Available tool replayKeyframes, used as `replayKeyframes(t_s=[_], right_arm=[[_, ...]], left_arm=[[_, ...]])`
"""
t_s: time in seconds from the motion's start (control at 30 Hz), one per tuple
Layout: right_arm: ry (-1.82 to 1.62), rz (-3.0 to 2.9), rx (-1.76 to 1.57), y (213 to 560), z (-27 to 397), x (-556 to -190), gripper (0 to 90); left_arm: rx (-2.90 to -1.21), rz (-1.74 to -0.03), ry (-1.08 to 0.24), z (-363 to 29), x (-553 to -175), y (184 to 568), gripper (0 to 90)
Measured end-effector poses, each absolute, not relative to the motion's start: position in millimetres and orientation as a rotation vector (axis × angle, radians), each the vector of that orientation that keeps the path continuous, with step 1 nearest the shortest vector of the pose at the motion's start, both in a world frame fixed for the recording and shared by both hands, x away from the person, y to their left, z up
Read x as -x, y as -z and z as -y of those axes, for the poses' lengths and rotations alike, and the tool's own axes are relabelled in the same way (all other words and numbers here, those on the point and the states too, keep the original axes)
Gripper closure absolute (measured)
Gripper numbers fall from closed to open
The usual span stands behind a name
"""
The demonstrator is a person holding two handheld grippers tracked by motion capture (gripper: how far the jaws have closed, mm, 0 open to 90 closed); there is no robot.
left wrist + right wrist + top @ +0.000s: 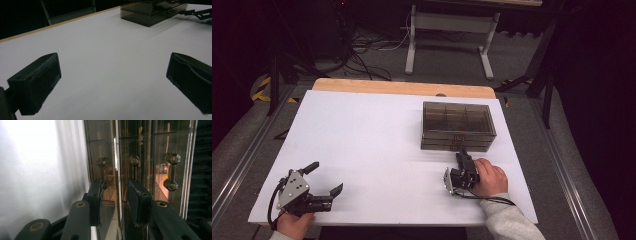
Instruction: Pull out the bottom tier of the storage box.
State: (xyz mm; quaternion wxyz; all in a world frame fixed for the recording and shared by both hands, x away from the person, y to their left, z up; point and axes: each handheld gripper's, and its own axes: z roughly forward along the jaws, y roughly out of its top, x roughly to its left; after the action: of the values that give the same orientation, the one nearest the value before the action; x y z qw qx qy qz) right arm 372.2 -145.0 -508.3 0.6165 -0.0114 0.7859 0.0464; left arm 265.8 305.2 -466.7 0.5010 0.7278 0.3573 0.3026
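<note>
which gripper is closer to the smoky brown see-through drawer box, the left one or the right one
Right. The right gripper is at the front face of the smoky brown see-through drawer box, jaws by a drawer handle. The left gripper sits far off near the white table's near left corner.

Camera arrangement: one fixed overhead view, two gripper-mounted views.

The high view looks forward and down over the whole white table [362, 145]; the left gripper view looks low across the table from far off toward the smoky drawer box [150, 12]; the right gripper view faces the box front [140, 150] from very near; all three share the box [458, 125].
</note>
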Motion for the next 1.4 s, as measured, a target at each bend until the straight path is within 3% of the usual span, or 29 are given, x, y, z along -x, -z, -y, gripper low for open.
replayKeyframes(t_s=[1.4], right_arm=[[-0.056, -1.808, 0.034, 522, 143, -385, 75.0]], left_arm=[[-1.758, -0.865, -0.729, -305, -266, 467, 0.6]])
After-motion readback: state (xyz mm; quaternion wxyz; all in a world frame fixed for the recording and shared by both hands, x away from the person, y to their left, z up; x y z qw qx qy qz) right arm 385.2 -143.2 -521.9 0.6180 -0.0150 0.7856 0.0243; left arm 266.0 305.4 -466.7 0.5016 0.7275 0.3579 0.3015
